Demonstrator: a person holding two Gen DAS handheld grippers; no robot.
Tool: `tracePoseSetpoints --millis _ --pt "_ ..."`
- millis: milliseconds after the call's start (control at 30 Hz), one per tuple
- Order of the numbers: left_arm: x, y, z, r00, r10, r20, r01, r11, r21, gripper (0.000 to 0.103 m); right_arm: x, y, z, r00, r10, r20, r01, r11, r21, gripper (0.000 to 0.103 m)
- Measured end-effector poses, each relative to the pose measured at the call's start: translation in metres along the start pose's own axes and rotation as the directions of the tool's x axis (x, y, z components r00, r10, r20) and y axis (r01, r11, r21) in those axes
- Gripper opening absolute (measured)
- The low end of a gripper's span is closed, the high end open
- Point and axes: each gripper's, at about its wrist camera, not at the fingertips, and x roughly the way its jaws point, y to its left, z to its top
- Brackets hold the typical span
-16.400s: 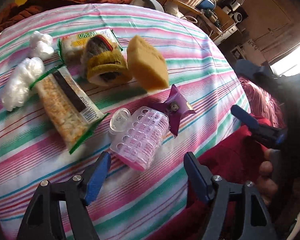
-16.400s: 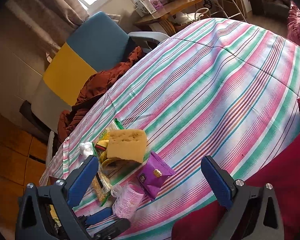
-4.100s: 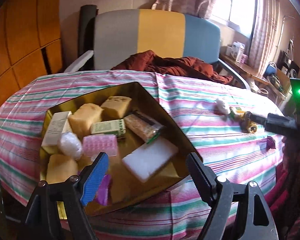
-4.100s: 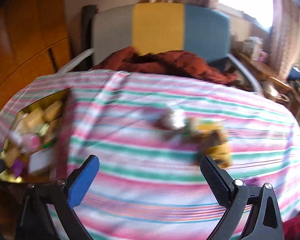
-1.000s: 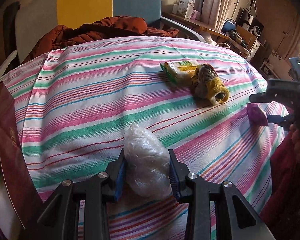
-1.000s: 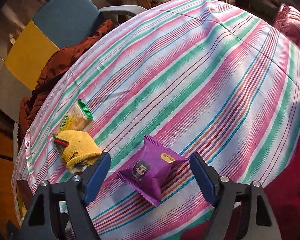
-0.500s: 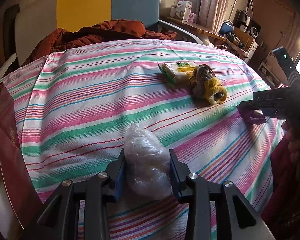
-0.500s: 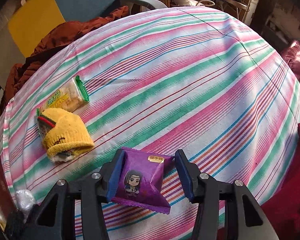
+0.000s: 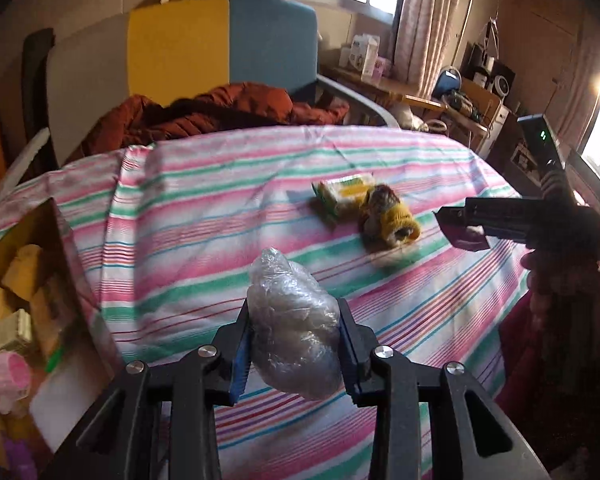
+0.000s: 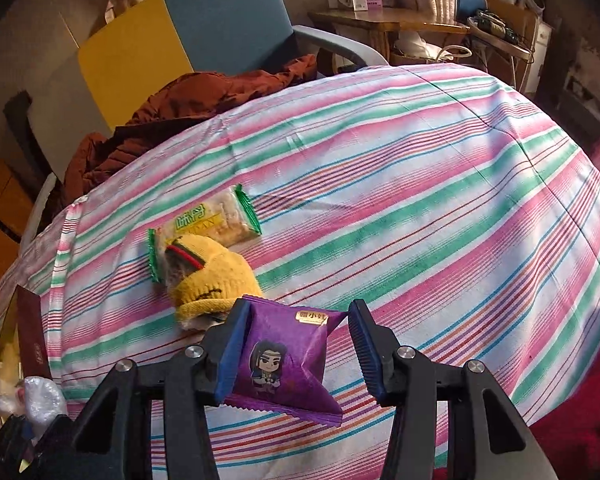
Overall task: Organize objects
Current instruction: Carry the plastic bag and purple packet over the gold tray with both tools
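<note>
Crinkly clear plastic bundle (image 9: 294,322) is pinched between my left gripper (image 9: 294,344) pads, squeezed at its middle so it can't slide out; it's lifted off the striped tablecloth (image 9: 204,208). Right gripper (image 10: 296,354) is clamped on the purple snack packet (image 10: 284,360). The left pad is pressed into its side, the right pad only seems to catch the corner, so I judge that grip marginal.

Both loads held up near me, probably for carrying to the gold box (image 9: 66,248) at the left edge, which already holds sponges, a pink roller and other bits.

Still on the cloth, mid-table: yellow knit sock (image 10: 210,276) lying touching the green-edged cracker pack (image 10: 208,222) just beyond it. They're next, I'd guess.

Risk: packet slipping during the swing left.
</note>
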Motion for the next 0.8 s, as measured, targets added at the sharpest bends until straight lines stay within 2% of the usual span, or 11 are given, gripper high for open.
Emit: tracePoseSetpoints --millis 167,300,433,600,800 --pt "-0.039 0.017 -0.002 0.998 0.027 0.064 -0.025 0.999 -0.035 0.037 -0.006 0.017 0.000 0.998 0.045 0.041 -0.044 0.999 -0.031 0.051" --pt "-0.070 0.033 -0.005 0.989 0.083 0.122 -0.078 0.996 -0.046 0.037 -0.021 0.020 -0.002 0.995 0.074 0.071 -0.071 0.997 -0.032 0.051" --pt "-0.087 0.051 -0.011 0.983 0.115 0.140 -0.103 0.991 -0.091 0.037 -0.039 0.031 -0.008 0.989 0.115 0.093 -0.110 0.993 -0.051 0.051" --pt "-0.097 0.073 -0.025 0.980 0.147 0.137 -0.126 0.981 -0.150 0.037 -0.061 0.064 -0.017 0.976 0.190 0.103 -0.178 0.977 -0.121 0.051" --pt "-0.108 0.094 -0.039 0.977 0.167 0.136 -0.139 0.970 -0.200 0.037 -0.073 0.128 -0.032 0.951 0.304 0.062 -0.280 0.928 -0.244 0.051"
